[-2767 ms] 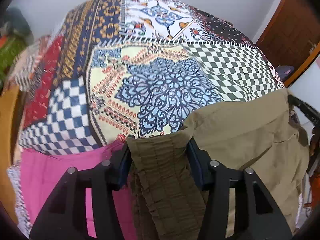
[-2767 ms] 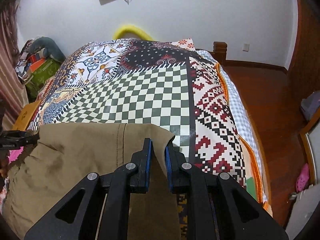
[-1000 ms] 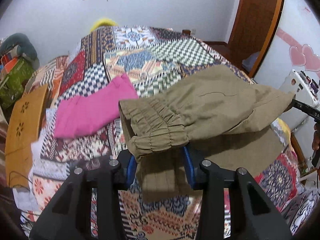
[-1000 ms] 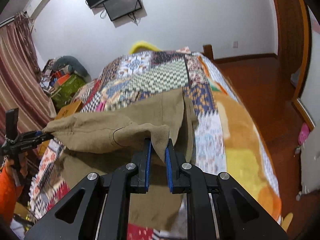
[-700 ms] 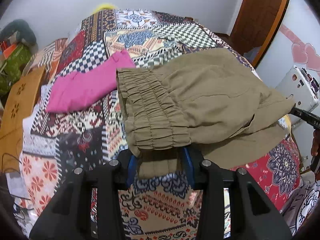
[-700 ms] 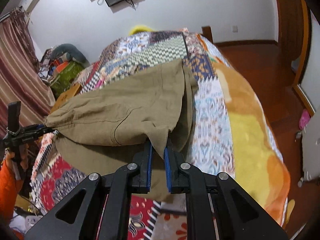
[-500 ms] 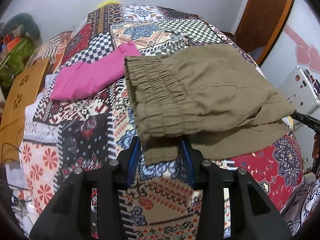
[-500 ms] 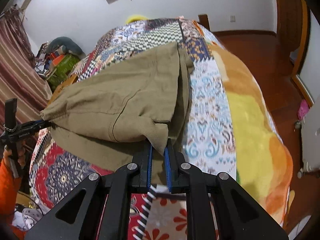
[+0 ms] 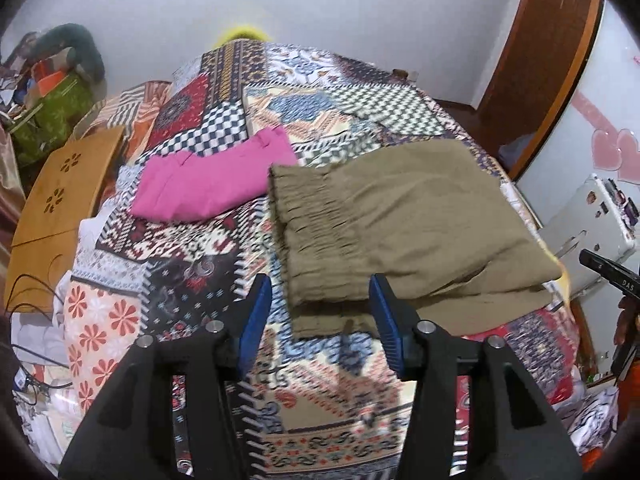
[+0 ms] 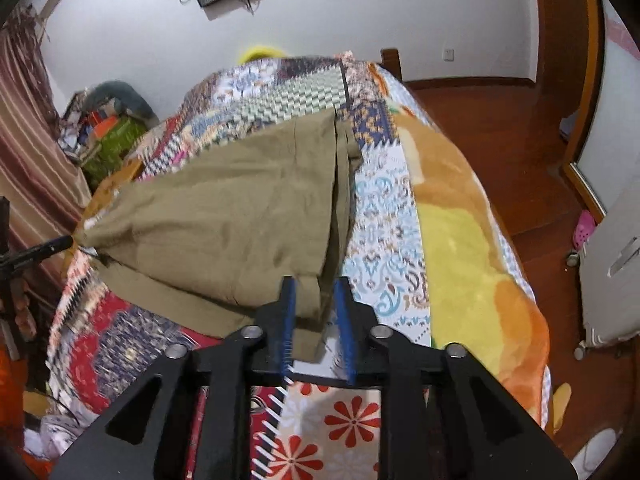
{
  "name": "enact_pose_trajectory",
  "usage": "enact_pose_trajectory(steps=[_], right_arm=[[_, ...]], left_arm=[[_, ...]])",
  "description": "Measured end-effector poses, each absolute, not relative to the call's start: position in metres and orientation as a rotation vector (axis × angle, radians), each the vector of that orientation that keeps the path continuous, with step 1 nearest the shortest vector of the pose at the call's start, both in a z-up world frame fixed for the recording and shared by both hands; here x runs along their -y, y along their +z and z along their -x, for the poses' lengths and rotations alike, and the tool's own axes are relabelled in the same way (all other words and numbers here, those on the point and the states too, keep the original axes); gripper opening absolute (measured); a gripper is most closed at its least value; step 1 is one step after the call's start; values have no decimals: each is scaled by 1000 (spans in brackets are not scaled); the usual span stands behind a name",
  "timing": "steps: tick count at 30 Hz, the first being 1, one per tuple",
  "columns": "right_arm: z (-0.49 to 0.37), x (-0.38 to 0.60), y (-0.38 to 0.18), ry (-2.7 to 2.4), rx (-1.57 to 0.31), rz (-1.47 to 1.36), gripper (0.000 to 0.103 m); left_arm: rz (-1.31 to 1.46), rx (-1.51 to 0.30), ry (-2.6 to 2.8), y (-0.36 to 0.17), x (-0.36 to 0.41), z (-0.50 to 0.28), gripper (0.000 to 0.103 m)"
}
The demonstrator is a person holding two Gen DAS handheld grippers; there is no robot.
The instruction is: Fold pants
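The olive-brown pants (image 9: 400,224) lie folded over on the patterned bedspread (image 9: 320,380), elastic waistband toward my left gripper. My left gripper (image 9: 320,304) is open, its blue pads on either side of the waistband's near edge, not gripping it. In the right wrist view the pants (image 10: 224,216) lie across the bed, and my right gripper (image 10: 314,300) is open with the cloth's near corner between its pads, apart from them. The other gripper shows at each view's edge.
Folded pink pants (image 9: 212,180) lie on the bed to the left of the olive ones. A wooden tray table (image 9: 60,200) and clutter stand at the left. A white appliance (image 9: 592,220) and a wooden door (image 9: 540,60) are at the right. The bed's right edge drops to wooden floor (image 10: 500,128).
Both grippers carried the pants toward the bed's near end, laid them down folded, and then opened and let go of the cloth.
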State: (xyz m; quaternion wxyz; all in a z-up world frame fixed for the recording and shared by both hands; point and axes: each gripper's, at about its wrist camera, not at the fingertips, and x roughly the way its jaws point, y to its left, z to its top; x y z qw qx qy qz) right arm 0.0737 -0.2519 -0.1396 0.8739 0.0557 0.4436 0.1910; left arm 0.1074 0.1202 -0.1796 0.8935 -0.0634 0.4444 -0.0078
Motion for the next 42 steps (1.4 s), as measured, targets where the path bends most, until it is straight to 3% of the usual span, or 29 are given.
enact_pose_trajectory(steps=[10, 13, 14, 21, 27, 31, 42], right_arm=[[-92, 205, -129, 509, -887, -59, 29], [-89, 189, -134, 543, -893, -11, 49], [-88, 186, -137, 547, -892, 3, 51], [-89, 191, -158, 519, -966, -23, 51], [-86, 210, -162, 439, -987, -56, 51], [-85, 218, -168, 407, -1011, -80, 51], [-80, 220, -195, 411, -1094, -137, 52]], left_arm=[[46, -938, -109, -180, -67, -134, 58], [-13, -955, -125, -186, -53, -134, 66], [-29, -958, -126, -189, -50, -134, 66], [1, -1049, -161, -221, -55, -135, 66], [30, -1012, -149, -206, -67, -123, 67], [100, -988, -90, -200, -90, -121, 74], [255, -1083, -52, -234, -117, -129, 75]])
